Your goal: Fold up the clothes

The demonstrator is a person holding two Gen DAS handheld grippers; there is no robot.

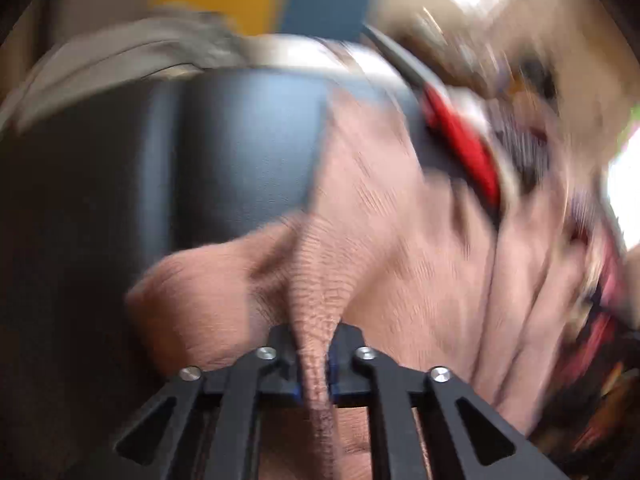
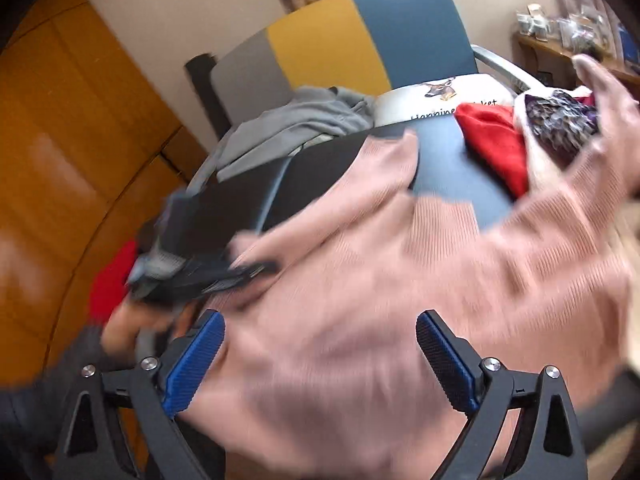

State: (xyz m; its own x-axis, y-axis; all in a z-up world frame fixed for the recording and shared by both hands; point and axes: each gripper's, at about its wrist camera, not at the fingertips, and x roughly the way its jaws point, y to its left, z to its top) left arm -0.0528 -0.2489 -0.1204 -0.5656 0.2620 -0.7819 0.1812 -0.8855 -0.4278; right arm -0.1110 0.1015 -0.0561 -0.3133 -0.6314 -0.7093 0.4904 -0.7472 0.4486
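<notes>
The left gripper (image 1: 314, 364) has its fingers (image 1: 280, 354) clamped on a bunched fold of a pink ribbed sweater (image 1: 384, 248). From that pinch the knit fans out toward 1 and 3 o'clock in the left wrist view, with a rounded lobe of cloth bulging toward 9 o'clock. The sweater lies over a dark padded surface (image 1: 208, 152), whose kind cannot be told from these blurred pictures.

The right gripper (image 2: 320, 360) has its blue-padded fingers (image 2: 196, 364) spread wide apart, gripping nothing. The pink sweater fills the space between them and beyond, stretching toward 12 and 2 o'clock in the right wrist view, where a sleeve rises at the edge. Whether the pads touch the cloth cannot be told.

At about 9 o'clock in the right wrist view, the other gripper appears as a dark blurred shape at the sweater's edge.

Past the sweater, at 1 o'clock, a red garment (image 2: 496, 140) lies beside a dark patterned cloth (image 2: 560, 120). At 11 o'clock a grey garment (image 2: 296, 124) is heaped at the far edge of the dark surface, with a white printed cloth (image 2: 440, 98) beside it. Behind them stands a chair back (image 2: 360, 36) in grey, yellow and blue panels. An orange wooden door (image 2: 72, 128) fills the 9 to 10 o'clock side.
</notes>
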